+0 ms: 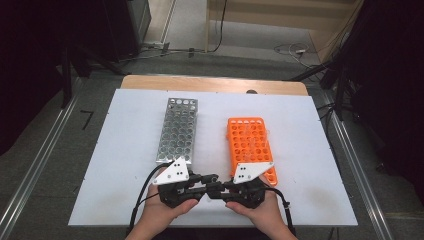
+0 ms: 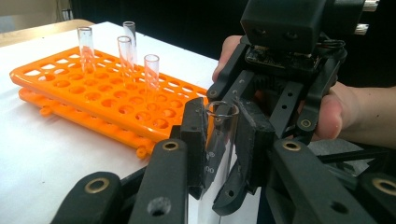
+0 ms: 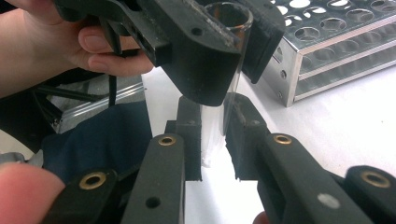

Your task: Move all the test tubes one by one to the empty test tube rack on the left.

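a: item one, tube?
b: clear glass tube point(image 2: 219, 140), upright, lower centre of the left gripper view; open mouth at mid-frame. in the right gripper view the same tube point(image 3: 231, 60) runs down from the top centre.

a: left gripper?
b: left gripper point(image 2: 223, 140), closed on the tube, one pad on each side, just below the rim. in the high view it point(image 1: 202, 181) sits at lower centre, below the metal rack.

a: right gripper?
b: right gripper point(image 3: 212, 135), closed on the same tube, lower down than the other pair. in the high view it point(image 1: 220, 186) meets the left one tip to tip at lower centre. both grips are on at once.

a: racks?
b: orange rack point(image 1: 251, 147), flat on the white table point(image 1: 130, 150), right of centre in the high view; its near end is just above the right gripper. in the left gripper view it fills the upper left and carries four upright tubes point(image 2: 152, 77). metal rack point(image 1: 178, 131), left of centre, its holes look bare; its corner shows at upper right in the right gripper view.

a: hands?
b: two hands at the bottom edge of the high view, one on each gripper.
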Demonstrator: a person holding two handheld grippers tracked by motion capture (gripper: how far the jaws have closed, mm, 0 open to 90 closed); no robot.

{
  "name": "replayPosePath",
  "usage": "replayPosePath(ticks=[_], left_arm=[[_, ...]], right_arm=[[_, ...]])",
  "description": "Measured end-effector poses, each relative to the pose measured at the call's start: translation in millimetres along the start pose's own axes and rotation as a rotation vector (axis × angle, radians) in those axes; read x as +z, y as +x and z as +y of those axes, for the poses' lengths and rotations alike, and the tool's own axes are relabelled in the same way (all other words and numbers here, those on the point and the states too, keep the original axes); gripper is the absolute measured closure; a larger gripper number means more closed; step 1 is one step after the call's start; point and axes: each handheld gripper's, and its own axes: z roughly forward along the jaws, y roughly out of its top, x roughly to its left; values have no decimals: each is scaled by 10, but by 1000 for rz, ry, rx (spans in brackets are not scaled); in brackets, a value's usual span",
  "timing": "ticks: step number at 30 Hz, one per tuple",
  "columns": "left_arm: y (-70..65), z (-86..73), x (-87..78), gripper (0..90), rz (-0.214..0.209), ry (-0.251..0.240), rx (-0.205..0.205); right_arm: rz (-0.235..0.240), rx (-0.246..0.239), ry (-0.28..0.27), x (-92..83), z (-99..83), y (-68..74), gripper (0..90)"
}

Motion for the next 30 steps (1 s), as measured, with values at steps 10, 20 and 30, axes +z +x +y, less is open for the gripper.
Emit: replayPosePath(ticks=[10,20,30], left_arm=[[-5,23,-23,756,24,-18,11],[123,96,-123,756,84,-47,-7],[334,173,-160,756,157,-67,-39]], right_arm=[[9,12,-25,-15,-11,-16,711],[-46,31,-91,-253,-107,-121,327],[-196,90,-180,-684,-302,-324,58]])
